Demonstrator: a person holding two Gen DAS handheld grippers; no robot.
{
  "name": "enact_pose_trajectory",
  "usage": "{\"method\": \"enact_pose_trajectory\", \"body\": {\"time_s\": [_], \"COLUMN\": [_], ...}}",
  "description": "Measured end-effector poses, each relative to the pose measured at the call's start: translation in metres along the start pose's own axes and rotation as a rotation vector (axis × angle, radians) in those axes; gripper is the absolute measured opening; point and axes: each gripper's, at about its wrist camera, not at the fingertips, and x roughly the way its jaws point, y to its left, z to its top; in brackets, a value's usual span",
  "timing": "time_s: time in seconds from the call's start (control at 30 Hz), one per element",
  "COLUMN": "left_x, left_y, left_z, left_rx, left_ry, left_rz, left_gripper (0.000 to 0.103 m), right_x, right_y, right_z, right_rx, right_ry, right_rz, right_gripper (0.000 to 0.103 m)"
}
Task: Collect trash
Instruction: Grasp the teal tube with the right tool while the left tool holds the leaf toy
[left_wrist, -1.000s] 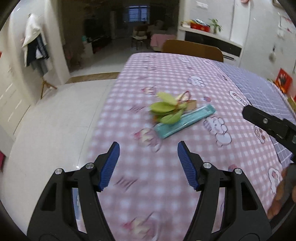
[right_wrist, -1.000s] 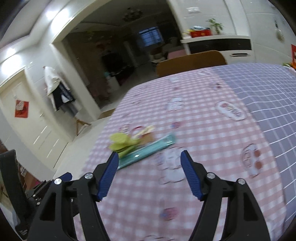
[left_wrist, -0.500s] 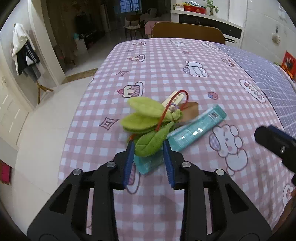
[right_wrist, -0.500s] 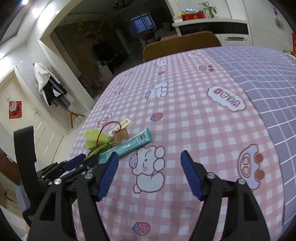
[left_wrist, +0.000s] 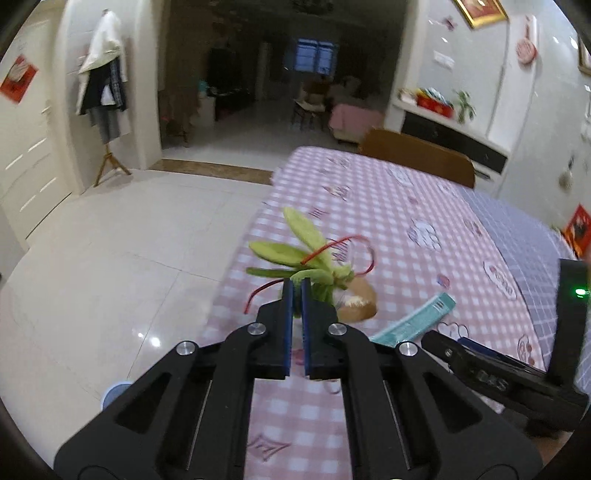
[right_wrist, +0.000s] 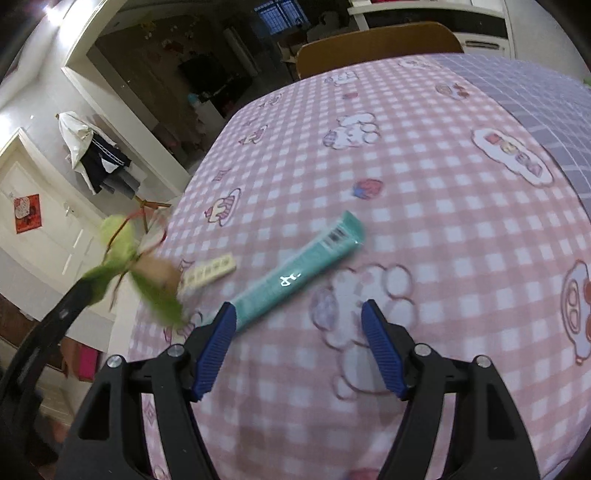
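Note:
My left gripper (left_wrist: 296, 287) is shut on a bundle of green leaves (left_wrist: 295, 254) tied with red string and holds it lifted above the pink checked tablecloth (left_wrist: 388, 221). A brown scrap (left_wrist: 356, 300) hangs from the bundle. It also shows blurred in the right wrist view (right_wrist: 122, 262). A long teal box (right_wrist: 295, 277) lies flat on the cloth just ahead of my right gripper (right_wrist: 299, 332), which is open and empty. A small cream label strip (right_wrist: 210, 273) lies left of the teal box (left_wrist: 413, 323).
The table's left edge drops to a white tiled floor (left_wrist: 110, 258). A wooden chair back (right_wrist: 376, 44) stands at the table's far end. A grey checked cloth (right_wrist: 546, 99) covers the right side. A coat stand (left_wrist: 105, 92) is by the far wall.
My left gripper closed on the green leaf bundle and lifted it off the cloth. My right gripper moved closer to the teal box and stayed open.

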Motion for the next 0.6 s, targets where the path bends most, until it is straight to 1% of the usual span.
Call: {"method": "enact_pose_trajectory", "body": {"time_s": [0.03,0.13,0.2,0.27,0.33,0.37,0.4,0.43,0.5,0.53,0.6], "left_x": [-0.005,-0.01,-0.015,-0.018,-0.02,-0.02,-0.02,-0.02,-0.02,-0.021,-0.023], "left_y": [0.009,0.027,0.038,0.042,0.046,0.048,0.049,0.05,0.052,0.053,0.054], "left_z": [-0.001,-0.002,-0.005,-0.007,-0.01,-0.012,-0.012,-0.014,-0.016,-0.017,-0.019], "left_rx": [-0.012,-0.036,-0.053,-0.056,-0.057,-0.058,-0.059,-0.063,-0.069,-0.07,-0.078], "left_ry": [-0.001,0.004,0.008,0.007,0.01,0.014,0.019,0.024,0.03,0.033,0.035], "left_rz": [0.004,0.005,-0.011,-0.02,-0.032,-0.038,-0.045,-0.059,-0.072,-0.079,-0.098], "left_gripper": [0.004,0.004,0.004,0.004,0.004,0.004,0.004,0.004,0.004,0.004,0.004], "right_x": [0.003,0.015,0.02,0.025,0.029,0.031,0.032,0.033,0.034,0.034,0.03], "right_y": [0.005,0.025,0.034,0.044,0.052,0.055,0.057,0.057,0.061,0.062,0.063], "right_z": [0.001,0.0,0.001,0.0,-0.002,-0.002,-0.003,-0.003,-0.004,-0.005,-0.008], "right_rx": [-0.005,-0.055,-0.083,-0.117,-0.15,-0.172,-0.187,-0.194,-0.212,-0.217,-0.219], "right_ry": [0.0,-0.03,-0.042,-0.046,-0.048,-0.051,-0.058,-0.064,-0.068,-0.067,-0.057], "right_rz": [-0.009,-0.084,-0.124,-0.162,-0.18,-0.188,-0.212,-0.22,-0.221,-0.211,-0.164], "right_gripper": [0.069,0.071,0.071,0.071,0.07,0.065,0.056,0.05,0.028,0.025,0.015]}}
